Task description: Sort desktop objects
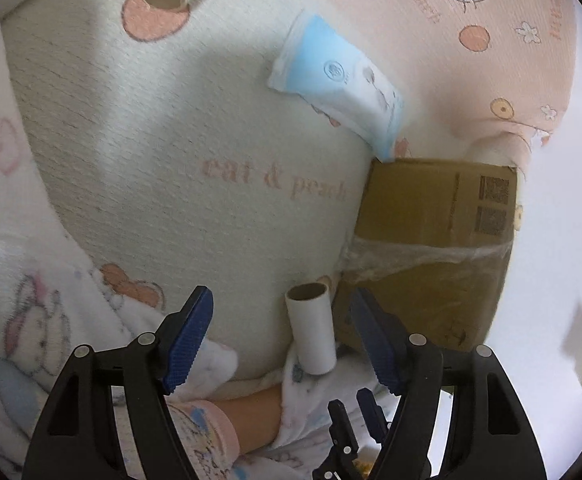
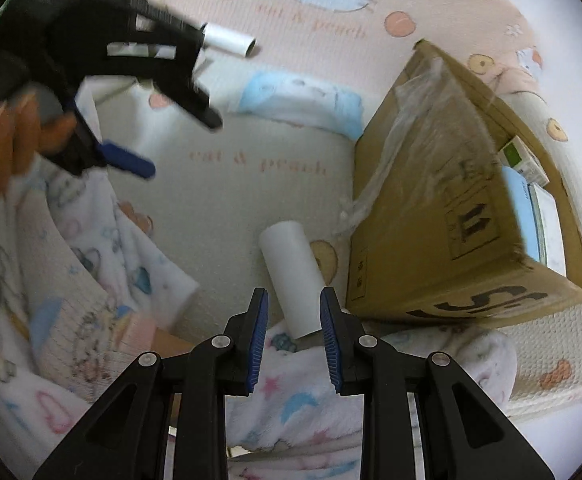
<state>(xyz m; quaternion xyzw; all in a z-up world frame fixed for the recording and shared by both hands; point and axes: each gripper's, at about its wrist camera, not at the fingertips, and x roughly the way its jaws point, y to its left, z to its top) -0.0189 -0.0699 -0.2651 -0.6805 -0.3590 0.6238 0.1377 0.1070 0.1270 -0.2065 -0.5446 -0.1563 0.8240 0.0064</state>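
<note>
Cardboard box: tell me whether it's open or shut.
Open. The right wrist view looks past the cardboard box's top edge to small cartons inside it.

I read "cat & peach" in pink letters on the mat (image 1: 171,140), and again higher up in the right wrist view. The box (image 2: 443,184) carries upward arrow marks and large black lettering I cannot make out.

Left claw (image 1: 281,342): black plastic frame with triangular cut-outs, silver round screws at the joints, two fingers faced with ribbed blue pads (image 1: 189,344). Right claw (image 2: 294,342): same build, blue ribbed pads (image 2: 258,344). Sleeve (image 1: 207,436): soft white fleece, pastel cartoon print, pink cuff.
</note>
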